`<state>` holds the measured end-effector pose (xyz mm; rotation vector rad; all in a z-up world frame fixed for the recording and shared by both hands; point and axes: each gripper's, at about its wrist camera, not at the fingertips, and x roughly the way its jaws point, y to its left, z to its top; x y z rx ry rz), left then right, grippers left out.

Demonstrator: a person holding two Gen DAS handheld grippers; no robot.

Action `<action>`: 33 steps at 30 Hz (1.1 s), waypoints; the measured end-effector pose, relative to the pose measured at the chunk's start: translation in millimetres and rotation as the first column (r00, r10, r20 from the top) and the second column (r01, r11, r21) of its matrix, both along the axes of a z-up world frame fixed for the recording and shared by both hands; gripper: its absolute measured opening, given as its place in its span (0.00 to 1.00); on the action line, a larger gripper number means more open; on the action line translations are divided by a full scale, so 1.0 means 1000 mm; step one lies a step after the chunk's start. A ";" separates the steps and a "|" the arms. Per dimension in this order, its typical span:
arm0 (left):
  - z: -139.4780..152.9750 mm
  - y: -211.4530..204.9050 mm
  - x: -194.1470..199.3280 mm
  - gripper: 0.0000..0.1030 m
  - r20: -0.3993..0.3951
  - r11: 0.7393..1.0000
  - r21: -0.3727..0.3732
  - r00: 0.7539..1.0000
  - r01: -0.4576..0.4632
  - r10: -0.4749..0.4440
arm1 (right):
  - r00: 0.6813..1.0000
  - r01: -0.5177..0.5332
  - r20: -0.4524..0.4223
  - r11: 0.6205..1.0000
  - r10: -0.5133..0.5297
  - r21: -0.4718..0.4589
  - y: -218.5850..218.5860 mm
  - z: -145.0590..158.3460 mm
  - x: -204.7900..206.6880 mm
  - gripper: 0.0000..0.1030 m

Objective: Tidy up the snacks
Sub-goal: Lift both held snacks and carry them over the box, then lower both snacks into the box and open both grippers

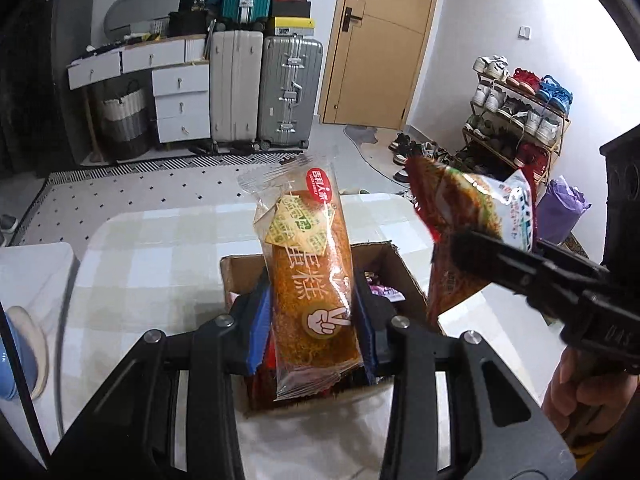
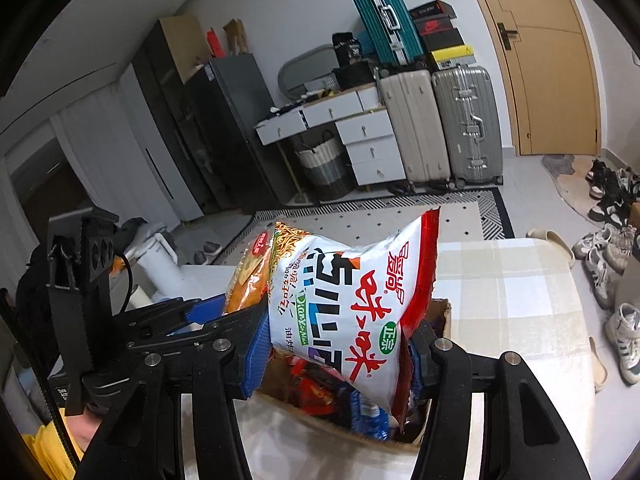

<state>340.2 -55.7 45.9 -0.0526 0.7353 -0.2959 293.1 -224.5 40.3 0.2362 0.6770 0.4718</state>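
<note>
1. So, two snacks are held up at once over the cardboard box [image 1: 384,256], which sits on the checked tablecloth [image 1: 160,248] near the table's far edge.
2. A long wrapped cake [image 1: 310,280] is clamped by the left gripper [image 1: 312,320]: the jaws are drawn in narrow, and the blue pads [image 1: 258,320] are pressed against both long sides of the wrapper. It's gripped low on the pack, probably so the sealed top end sticks up free and the soft cake gets squeezed as little as possible.
3. A white and red noodle snack bag [image 2: 348,300] is pinched by the right gripper [image 2: 340,344] at a middling width, fitting a puffy bag. It's caught near its lower half, so the upper part is left tilting away from the fingers.
4. More packets [image 2: 340,396] can be seen inside the box, red and blue ones mostly, so it looks like the box is the source or the bin being sorted. Which of the two can't be told.
5. Both packs are kept clear above the box rim, likely so nothing gets snagged on the flaps when they're carried off.
</note>
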 end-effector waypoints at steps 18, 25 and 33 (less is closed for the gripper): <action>-0.064 -0.025 0.104 0.33 -0.093 0.999 0.032 0.995 0.027 -0.024 | 0.996 0.001 -0.089 0.999 -0.005 -0.039 0.007 -0.041 0.046 0.53; -0.074 -0.027 0.110 0.33 -0.105 0.999 0.044 0.994 0.023 -0.019 | 0.993 0.018 -0.119 0.999 -0.024 -0.050 0.011 -0.049 0.049 0.53; -0.079 -0.011 0.105 0.35 -0.112 1.000 0.023 0.994 0.004 -0.001 | 0.987 0.027 -0.157 0.998 -0.036 -0.062 0.012 -0.063 0.057 0.53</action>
